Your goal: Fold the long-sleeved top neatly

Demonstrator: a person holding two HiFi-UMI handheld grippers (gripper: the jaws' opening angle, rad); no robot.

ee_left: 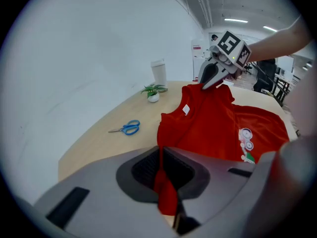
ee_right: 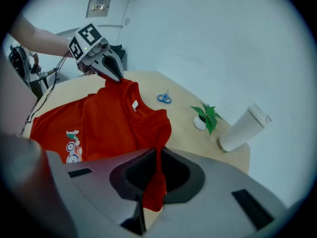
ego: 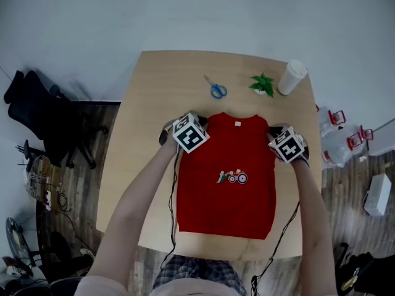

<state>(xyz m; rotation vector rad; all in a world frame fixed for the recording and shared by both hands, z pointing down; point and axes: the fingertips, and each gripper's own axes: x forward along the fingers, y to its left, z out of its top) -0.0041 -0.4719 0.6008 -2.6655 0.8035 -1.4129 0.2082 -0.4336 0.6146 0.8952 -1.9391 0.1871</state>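
Head view: red long-sleeved top point(ego: 225, 190) lay front-up on the wooden table point(ego: 148, 103); collar at the far end, hem close to the near edge; a small printed picture sat mid-chest. Left gripper point(ee_left: 161, 170) had its jaws clamped narrow on a pinch of red cloth at the top's left shoulder; right gripper point(ee_right: 154, 170) pinched the right shoulder the same way. Both shoulder corners stood lifted off the table in peaks, while the lower body of the top lay flat. Beyond the collar, blue-handled scissors point(ego: 216, 89) lay flat on the wood; a small green plant point(ego: 263, 84) in a white pot stood to their right; a white lidded cup point(ego: 291, 77) stood just beside the plant, near the far right corner.
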